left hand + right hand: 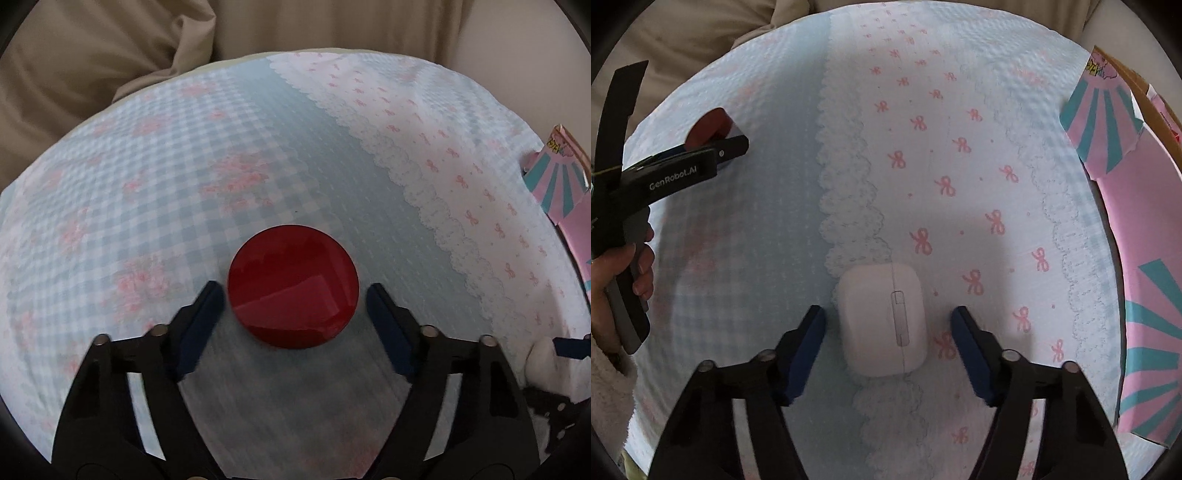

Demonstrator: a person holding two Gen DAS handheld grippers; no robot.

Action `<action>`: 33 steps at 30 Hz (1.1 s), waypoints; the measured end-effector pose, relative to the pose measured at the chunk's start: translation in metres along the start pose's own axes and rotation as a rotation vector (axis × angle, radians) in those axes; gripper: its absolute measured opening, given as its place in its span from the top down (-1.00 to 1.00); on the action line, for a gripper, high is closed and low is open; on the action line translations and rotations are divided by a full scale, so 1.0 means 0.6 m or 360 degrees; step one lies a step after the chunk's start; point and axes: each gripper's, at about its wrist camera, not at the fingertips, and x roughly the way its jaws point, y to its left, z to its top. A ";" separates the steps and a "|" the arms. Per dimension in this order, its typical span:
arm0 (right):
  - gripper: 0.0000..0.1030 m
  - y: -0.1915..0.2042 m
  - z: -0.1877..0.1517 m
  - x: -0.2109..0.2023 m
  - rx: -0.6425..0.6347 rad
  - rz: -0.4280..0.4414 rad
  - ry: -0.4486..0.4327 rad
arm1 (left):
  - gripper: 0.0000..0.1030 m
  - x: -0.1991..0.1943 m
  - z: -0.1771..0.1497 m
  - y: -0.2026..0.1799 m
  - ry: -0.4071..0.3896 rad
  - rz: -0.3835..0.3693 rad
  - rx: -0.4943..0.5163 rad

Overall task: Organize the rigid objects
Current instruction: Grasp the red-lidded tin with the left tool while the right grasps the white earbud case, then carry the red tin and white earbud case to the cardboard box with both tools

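Observation:
A glossy red round disc-shaped case [293, 288] lies flat on the checked cloth. My left gripper [295, 295] points down over it, one finger on each side, with thin gaps between the blue pads [384, 321] and the disc's rim. A white rounded-square case [882, 321] lies on the bow-print cloth. My right gripper [888, 315] straddles it, open, with clear gaps on both sides. In the right wrist view the red disc [709, 122] shows at the far left behind the left gripper's black body [679, 177], which a hand [631, 273] holds.
A pink and teal striped cardboard box [1137, 258] stands along the right edge of the cloth, also seen as the box [557, 177] in the left wrist view. The blue gingham and white bow-print cloth [184, 166] covers the surface. Beige cushions [110, 55] rise behind it.

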 end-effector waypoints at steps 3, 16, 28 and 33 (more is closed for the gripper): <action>0.11 0.000 0.000 -0.004 0.0012 0.0002 -0.0023 | -0.11 0.000 0.002 0.002 -0.0021 0.0032 -0.0002; 0.20 0.010 0.013 0.001 0.0003 -0.0016 -0.0005 | 0.01 -0.016 0.008 0.008 -0.0048 0.0018 -0.0048; 0.20 0.009 0.039 -0.074 -0.0018 0.0031 -0.0093 | 0.01 -0.140 0.045 -0.001 -0.0129 0.0017 -0.0071; 0.20 0.016 0.057 -0.164 -0.0028 0.0072 -0.0170 | 0.01 -0.247 0.085 -0.024 -0.0188 0.0005 -0.0028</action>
